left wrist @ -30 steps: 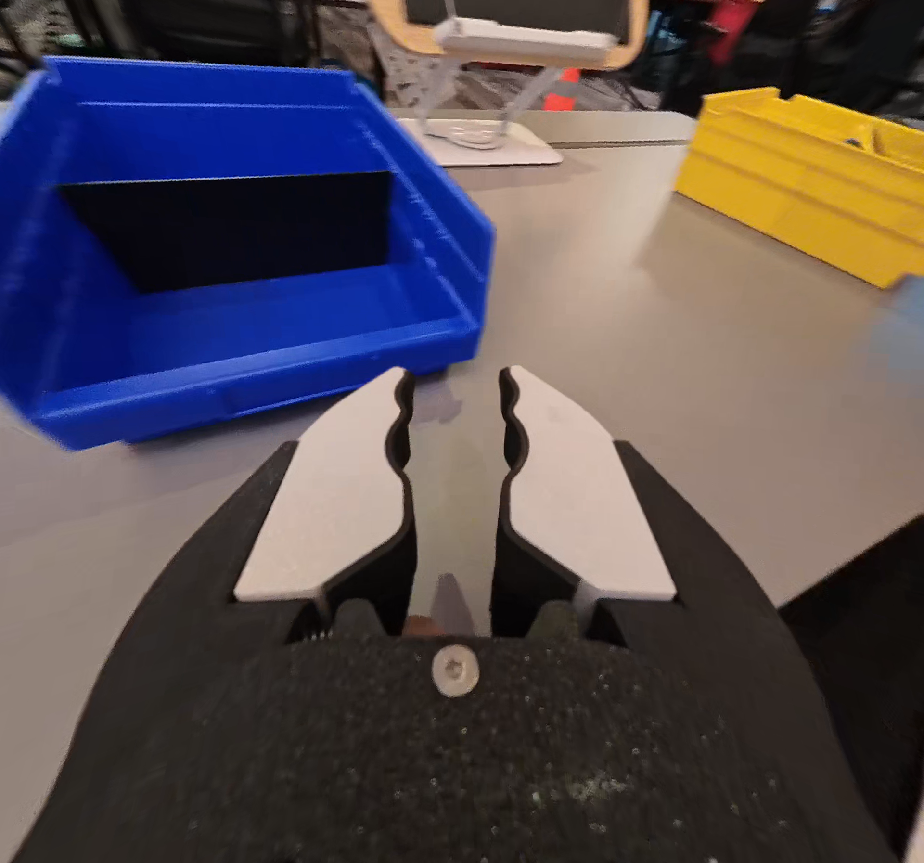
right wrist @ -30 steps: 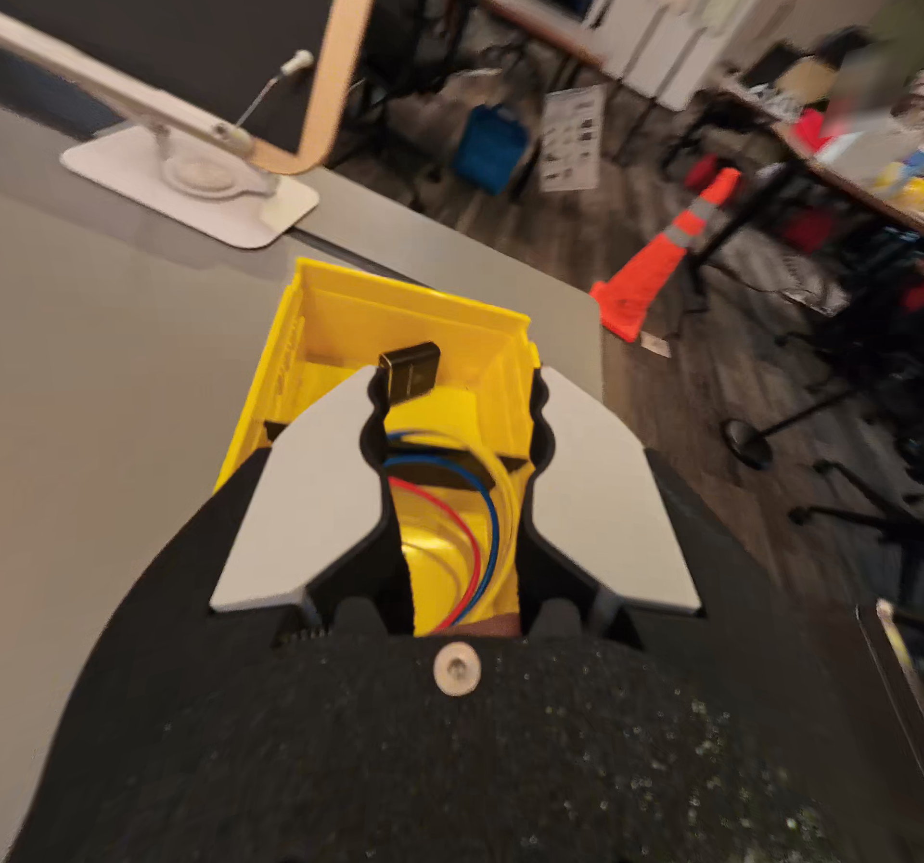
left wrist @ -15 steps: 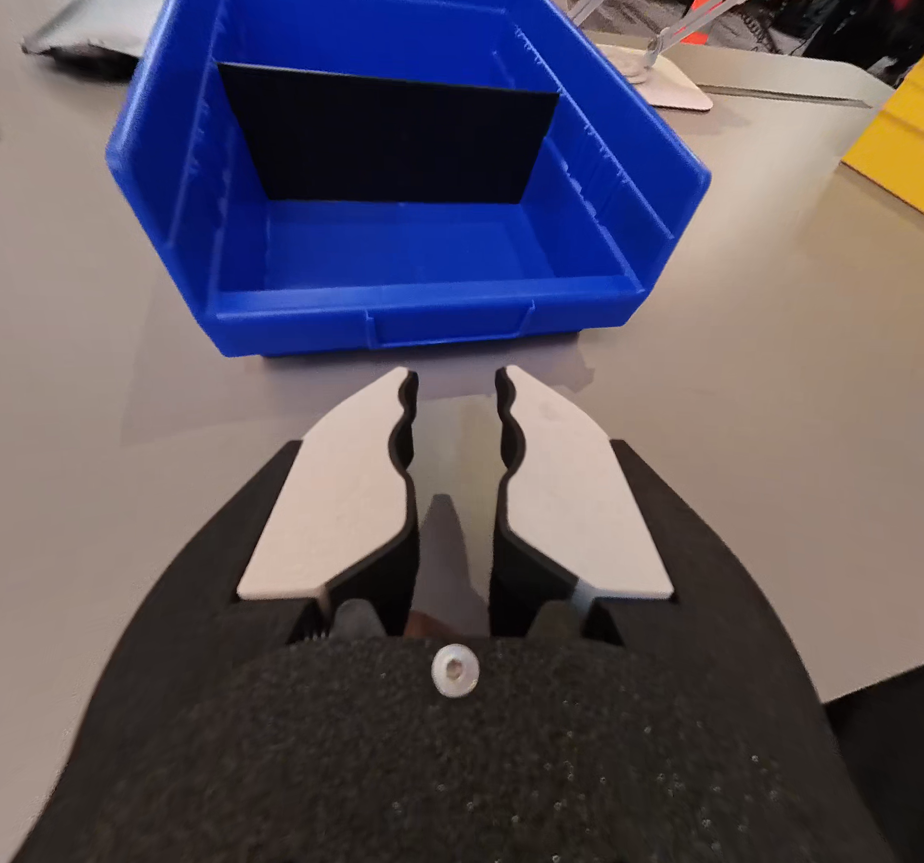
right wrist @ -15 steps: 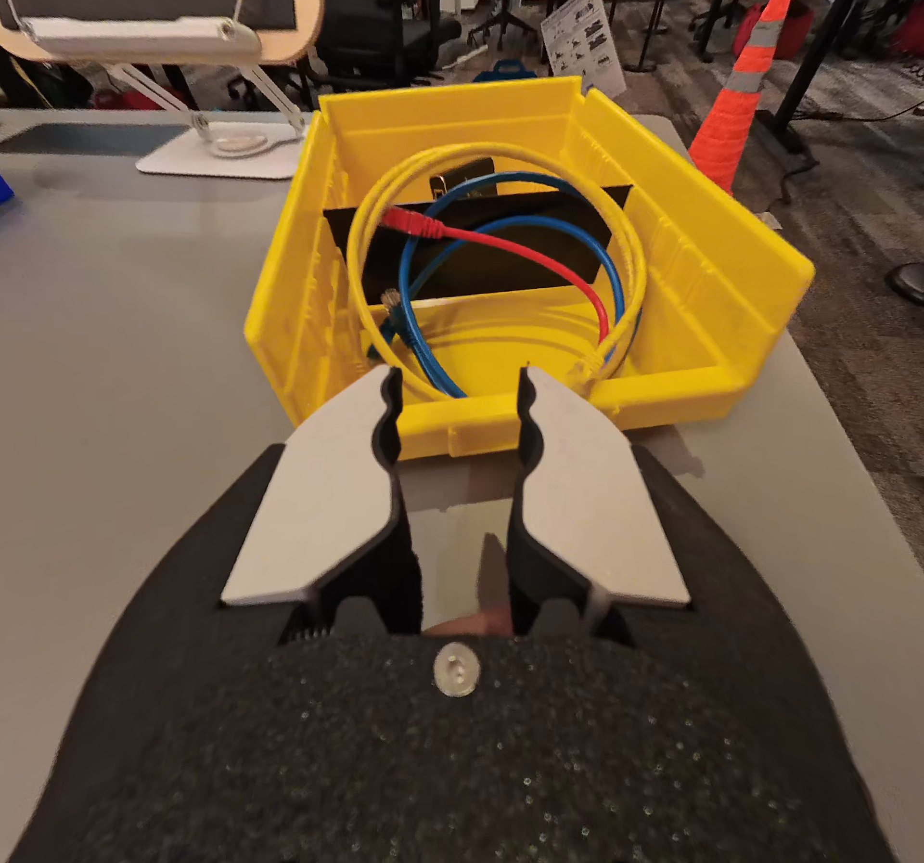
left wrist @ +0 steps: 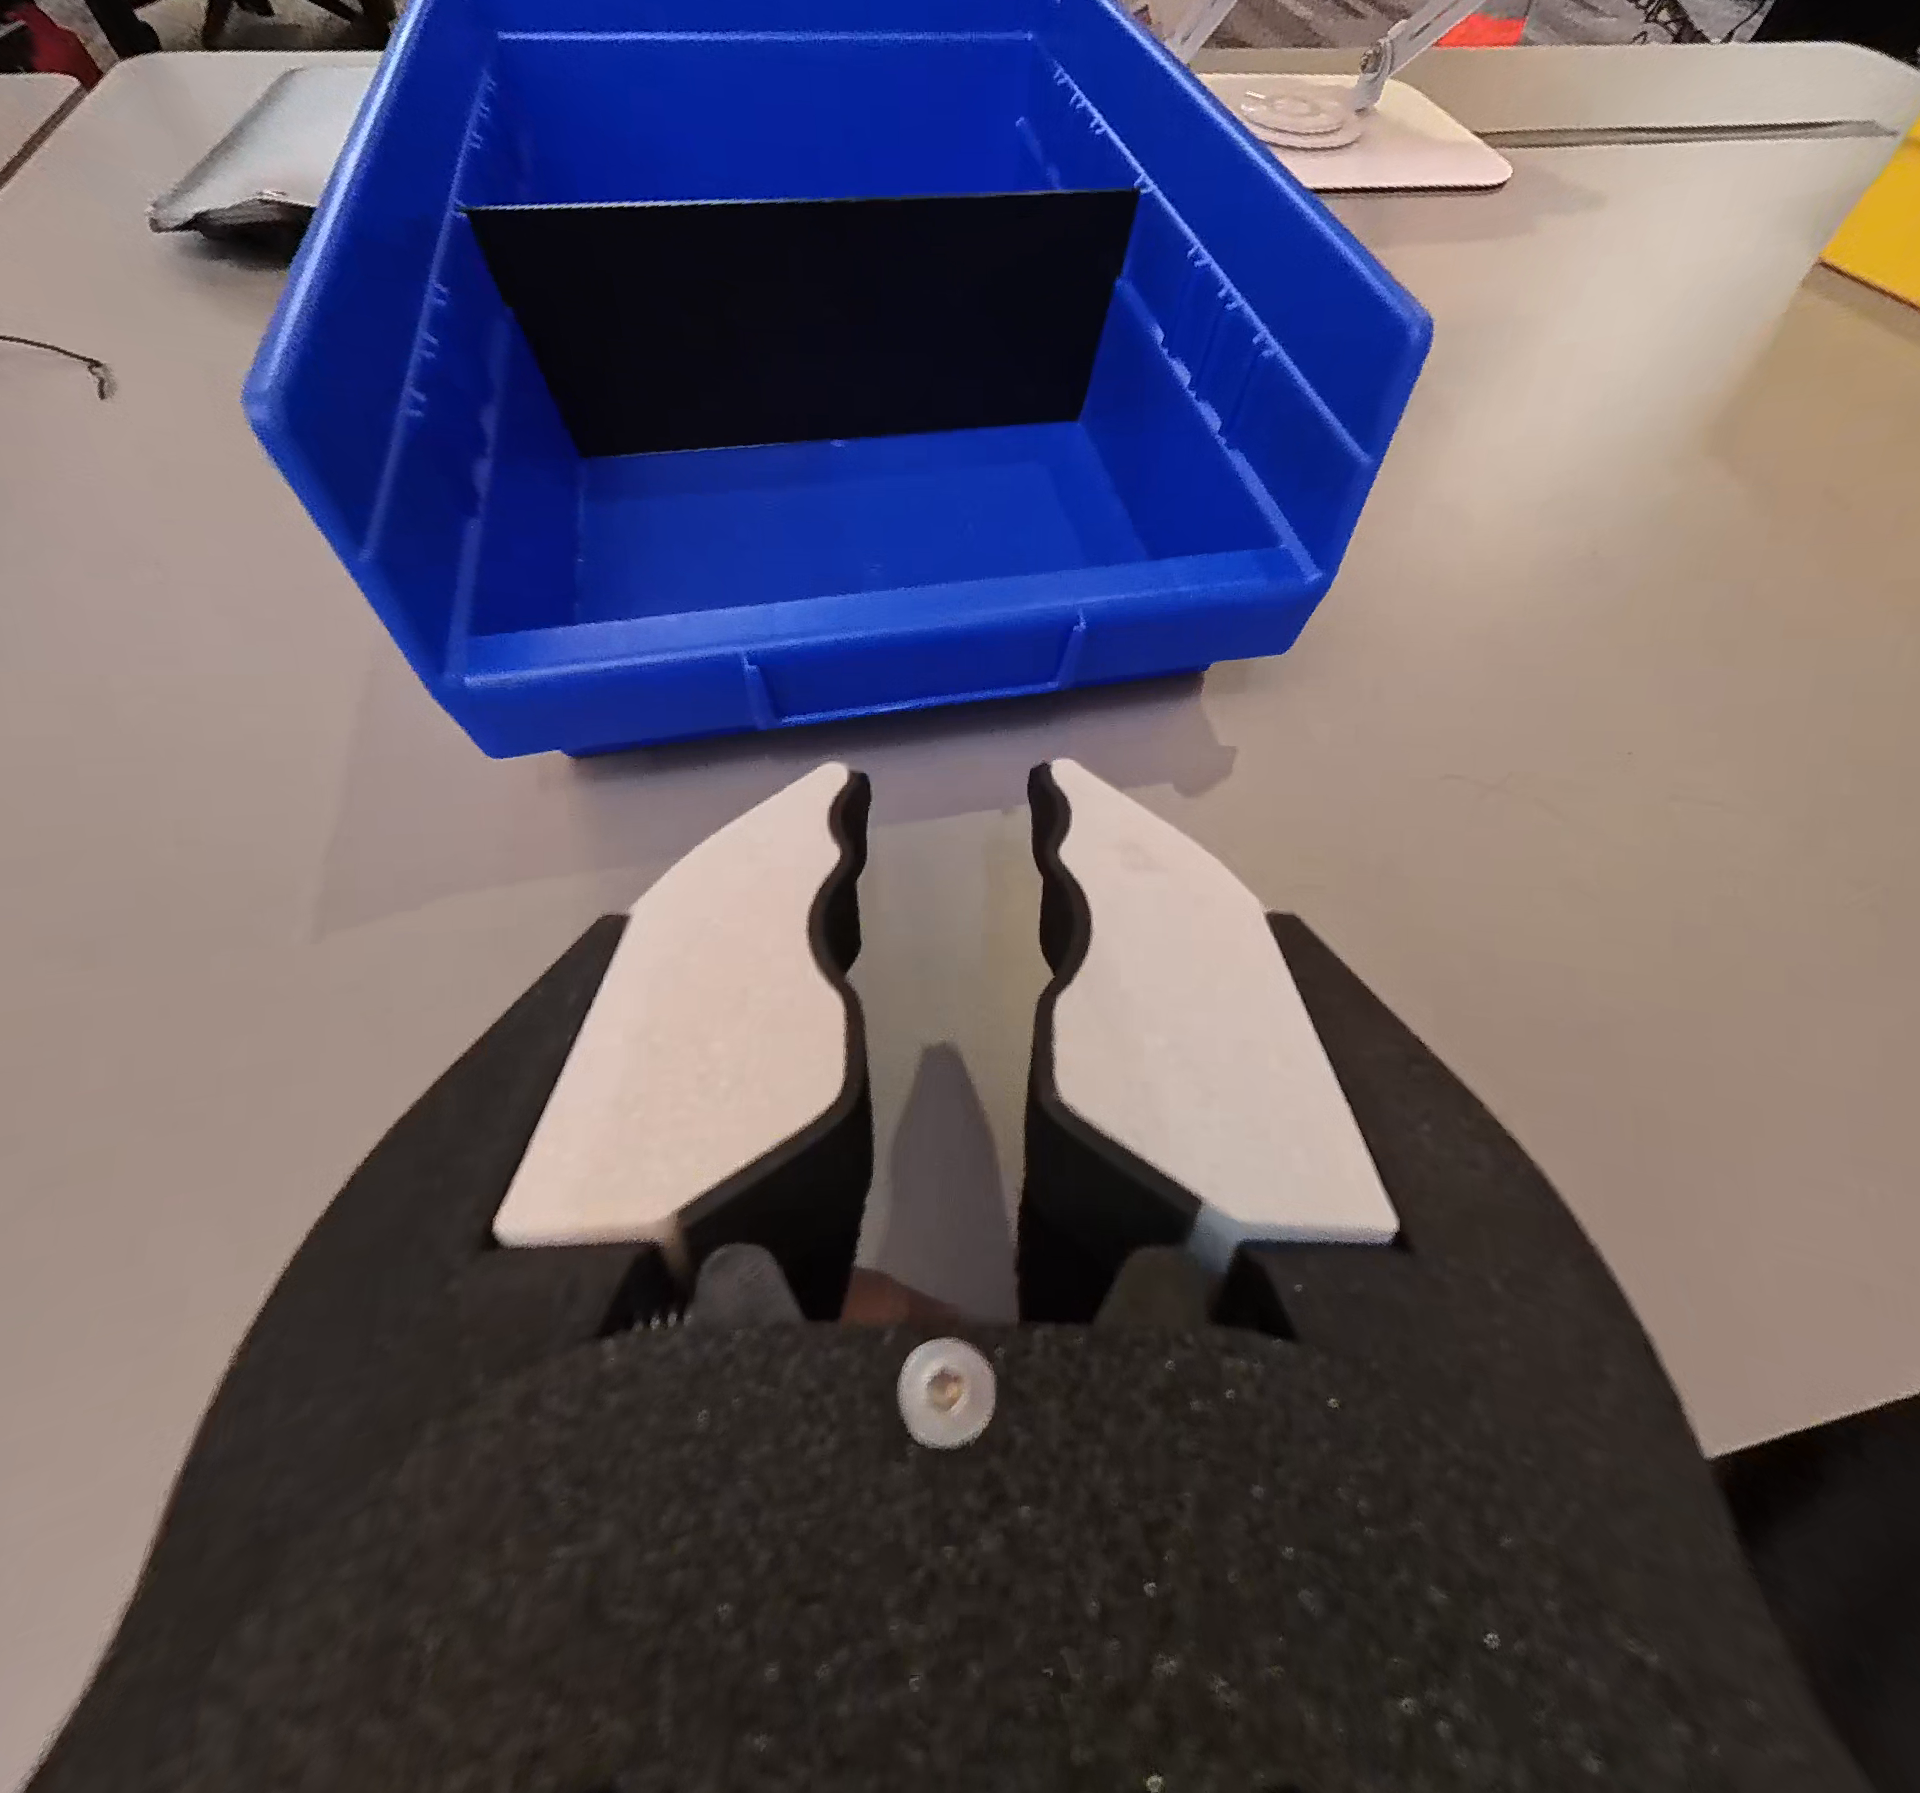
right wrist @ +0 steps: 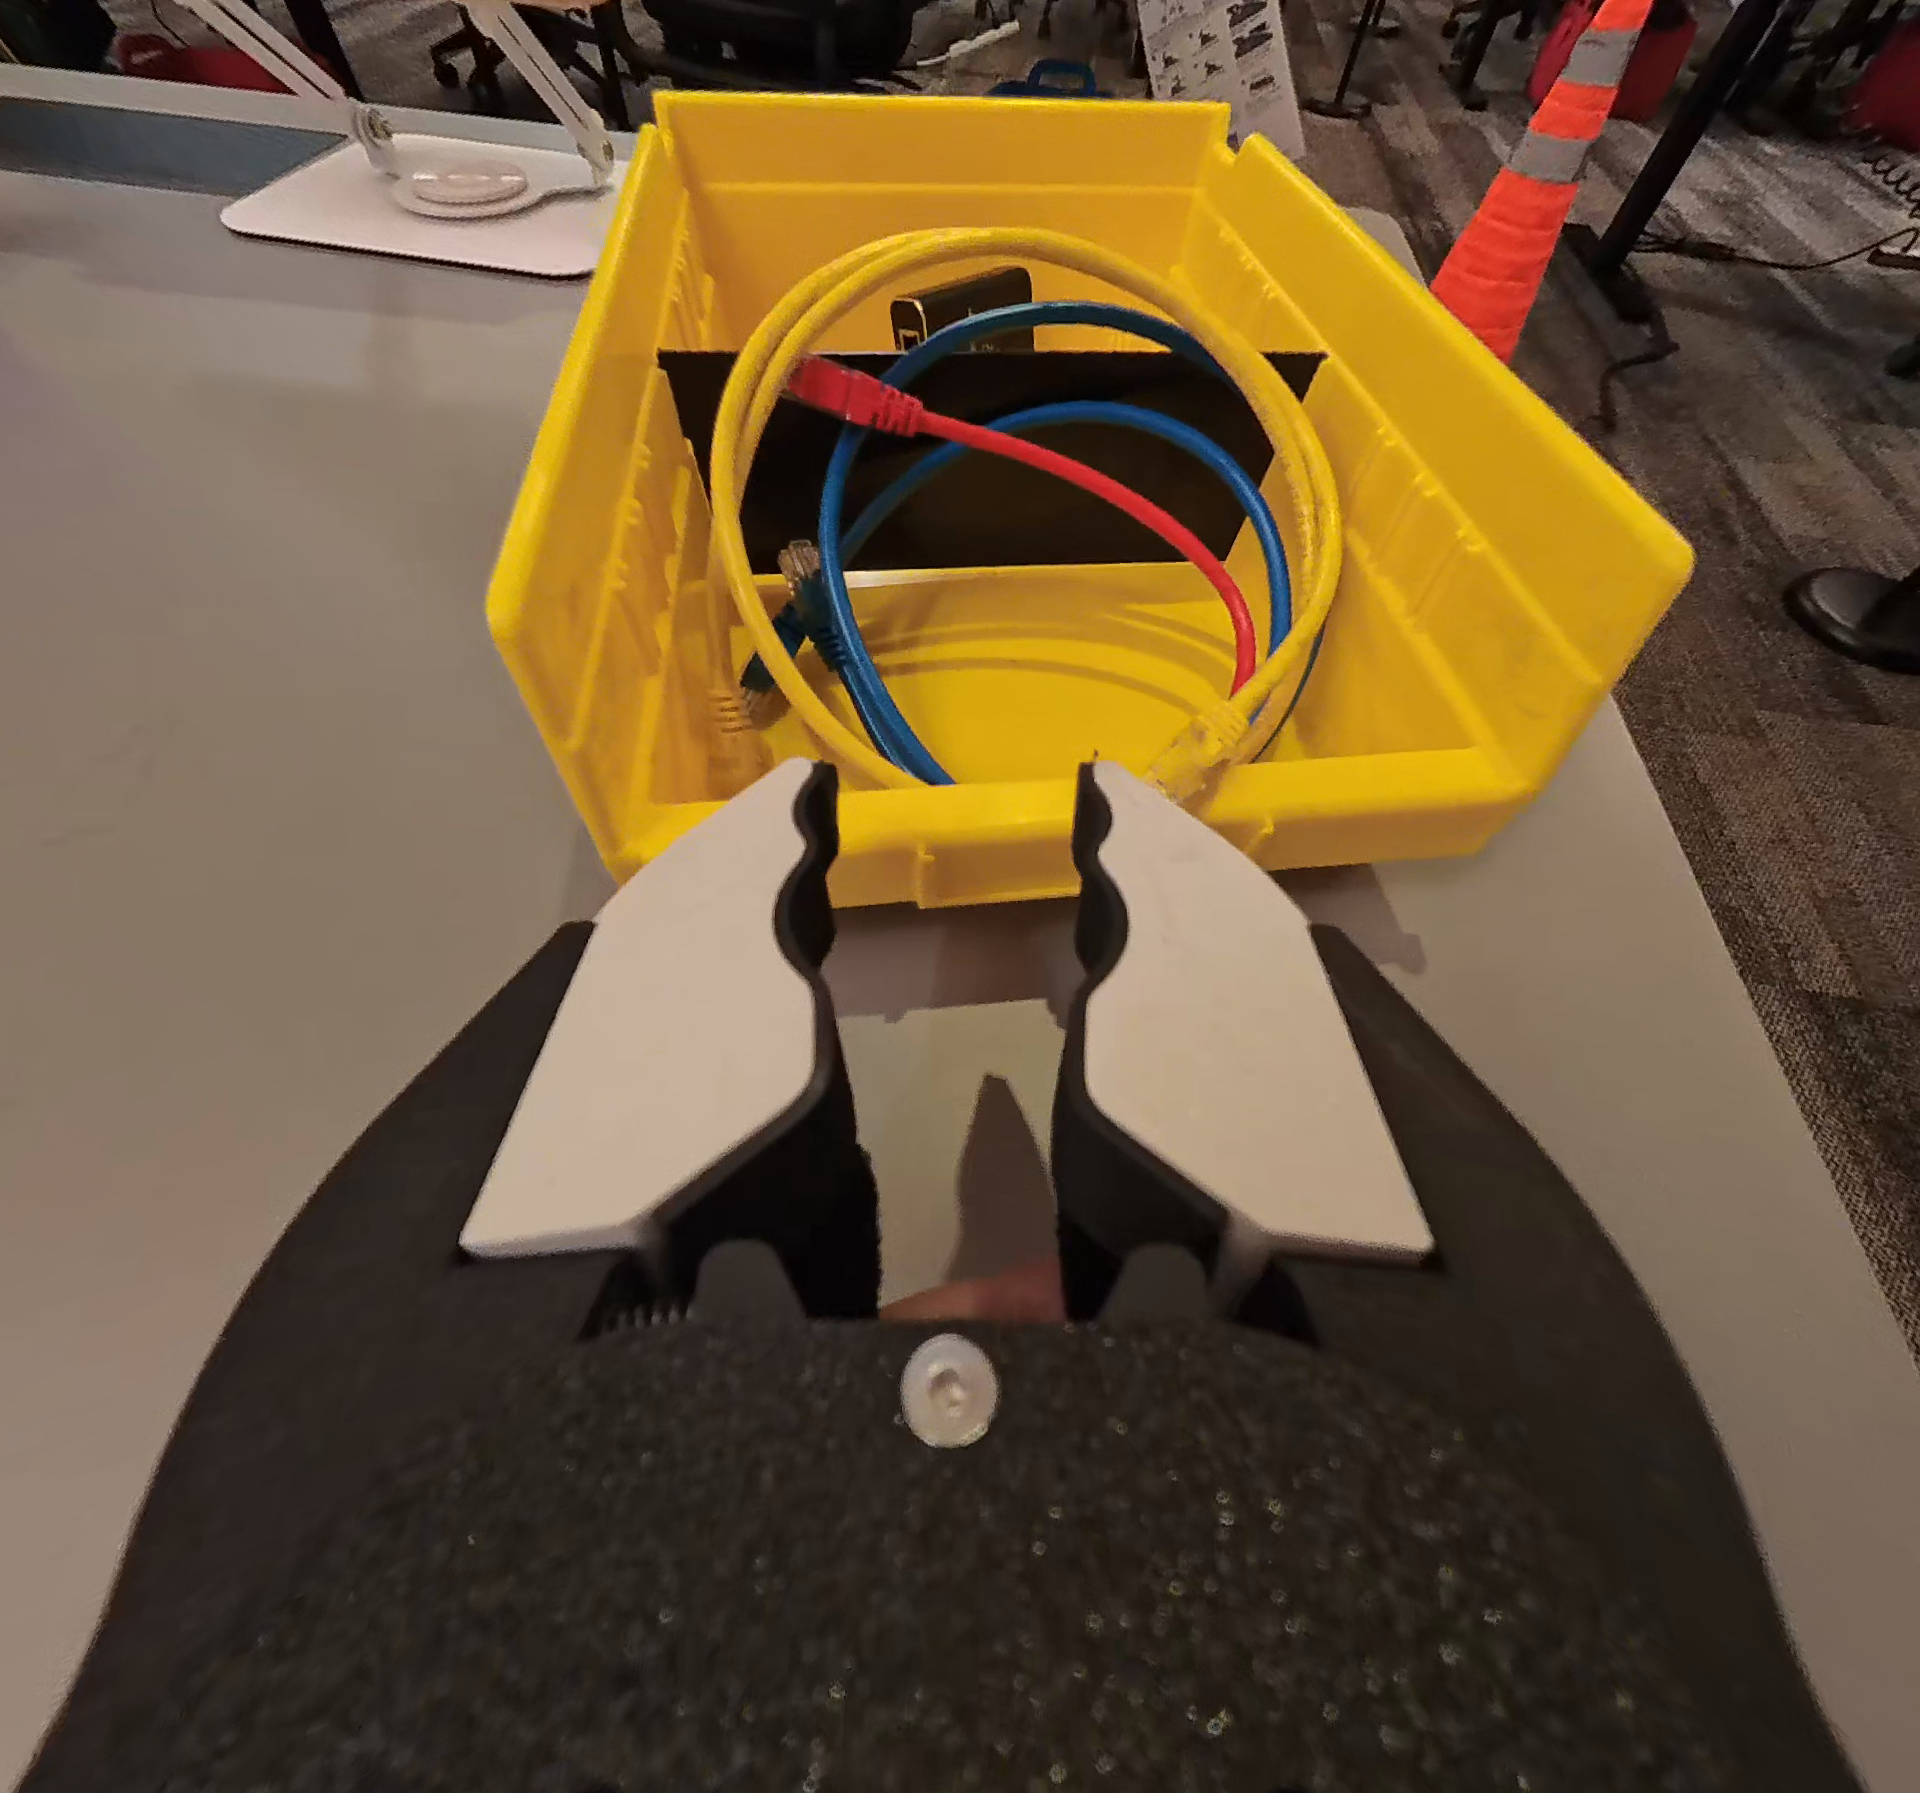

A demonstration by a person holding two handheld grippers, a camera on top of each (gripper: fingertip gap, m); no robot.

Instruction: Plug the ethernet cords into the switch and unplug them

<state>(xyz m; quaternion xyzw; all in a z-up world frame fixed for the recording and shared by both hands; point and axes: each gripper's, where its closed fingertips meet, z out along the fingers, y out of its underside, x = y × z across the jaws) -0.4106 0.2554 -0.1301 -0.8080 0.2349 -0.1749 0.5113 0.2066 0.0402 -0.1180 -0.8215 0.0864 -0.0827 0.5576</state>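
Observation:
In the right wrist view a yellow bin [right wrist: 1455, 600] holds coiled ethernet cords: a yellow cord [right wrist: 1314, 496], a blue cord [right wrist: 1273, 538] and a red cord [right wrist: 1049, 470]. A small black switch [right wrist: 961, 309] stands behind the bin's black divider [right wrist: 1039, 517], partly hidden. My right gripper [right wrist: 951, 782] is open and empty, just in front of the bin's front wall. In the left wrist view my left gripper [left wrist: 943, 787] is open and empty, just in front of an empty blue bin [left wrist: 416, 455] with a black divider [left wrist: 810, 320].
Both bins sit on a grey table [left wrist: 1558, 704]. A white stand base [left wrist: 1361, 133] is at the table's back; it also shows in the right wrist view [right wrist: 416, 195]. A grey pouch [left wrist: 239, 174] lies back left. An orange cone [right wrist: 1548, 154] stands on the floor to the right. Spacing between my two grippers at the tips: around 65 cm.
Both views swung and settled: the left gripper now faces the blue bin squarely, the right gripper pulled back from above the yellow bin to in front of it. Both stayed open.

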